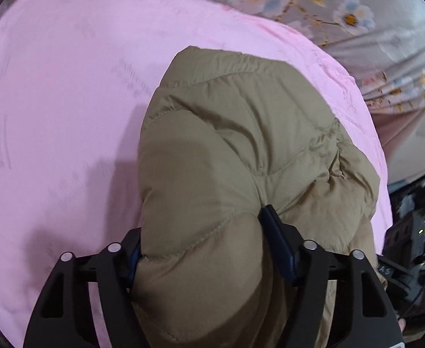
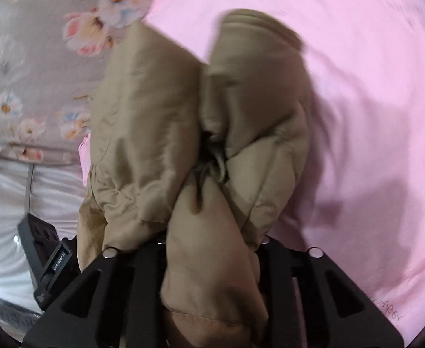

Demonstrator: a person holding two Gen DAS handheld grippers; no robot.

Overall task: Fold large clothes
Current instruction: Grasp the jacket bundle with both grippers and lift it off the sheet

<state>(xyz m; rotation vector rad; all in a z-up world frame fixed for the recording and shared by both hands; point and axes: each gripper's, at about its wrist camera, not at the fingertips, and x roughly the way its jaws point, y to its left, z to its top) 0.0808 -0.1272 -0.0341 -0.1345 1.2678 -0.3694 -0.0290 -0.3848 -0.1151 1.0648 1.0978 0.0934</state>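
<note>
A tan quilted puffer jacket (image 1: 235, 133) hangs bunched above a pink sheet (image 1: 61, 92). My left gripper (image 1: 203, 237) is shut on a thick fold of the jacket, which bulges between its fingers and hides the left fingertip. In the right wrist view the same jacket (image 2: 166, 121) fills the middle, in two puffy lobes. My right gripper (image 2: 212, 246) is shut on another bunch of it; the fabric covers both fingertips. The pink sheet (image 2: 357, 116) lies beneath.
A grey bedspread with a flower print (image 1: 343, 8) lies beyond the pink sheet, also in the right wrist view (image 2: 38, 72). Dark clutter and cables (image 1: 415, 232) sit at the right edge. The other gripper's black body (image 2: 44, 261) shows low left, over white fabric.
</note>
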